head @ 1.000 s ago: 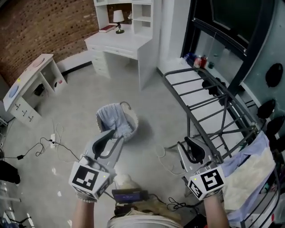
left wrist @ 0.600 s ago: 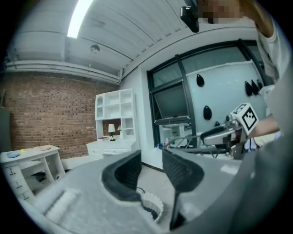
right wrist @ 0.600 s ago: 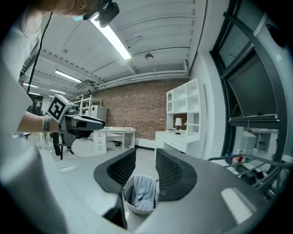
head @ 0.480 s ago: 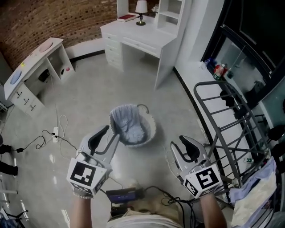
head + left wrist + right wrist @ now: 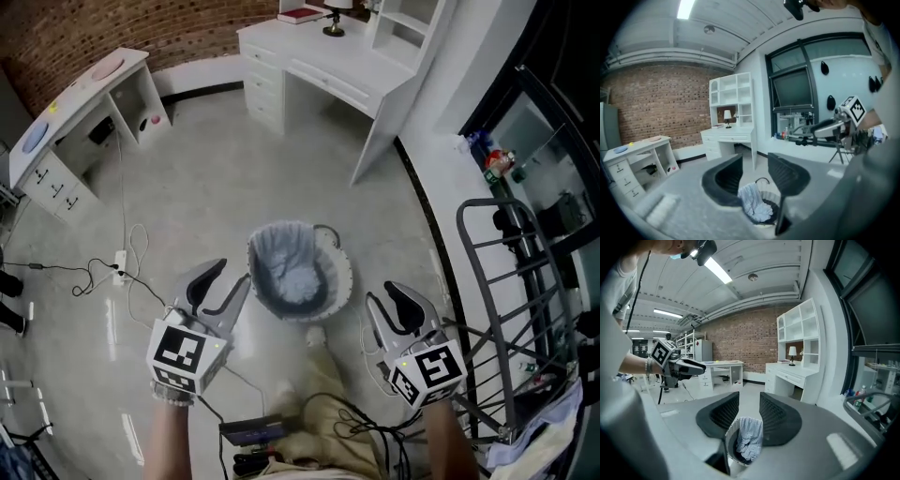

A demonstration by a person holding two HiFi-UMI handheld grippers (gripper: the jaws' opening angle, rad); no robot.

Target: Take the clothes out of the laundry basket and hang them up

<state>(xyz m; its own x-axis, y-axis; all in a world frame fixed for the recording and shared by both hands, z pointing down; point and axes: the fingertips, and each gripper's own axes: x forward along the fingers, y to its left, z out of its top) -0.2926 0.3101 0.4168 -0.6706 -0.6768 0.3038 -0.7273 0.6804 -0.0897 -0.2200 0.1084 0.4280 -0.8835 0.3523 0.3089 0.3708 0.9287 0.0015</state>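
Round white laundry basket (image 5: 343, 277) on grey floor (image 5: 206, 187), pale blue clothes (image 5: 298, 279) inside.
Left gripper (image 5: 225, 279) and right gripper (image 5: 390, 300) flank it: jaws apart, just been opening, nothing between.

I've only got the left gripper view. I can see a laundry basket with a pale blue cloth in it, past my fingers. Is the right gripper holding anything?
Observer: No. The right gripper is empty. Its fingers stand apart, have just been opening, and have nothing between them.
Operator: Where's the basket relative to both grippers?
Observer: In the head view the laundry basket sits on the floor ahead, between the two grippers, and neither touches it. The left gripper has also just been opening, with nothing between its fingers.
Operator: Anything on the floor to my left?
Observer: A white power strip with trailing cables lies left of the left gripper.
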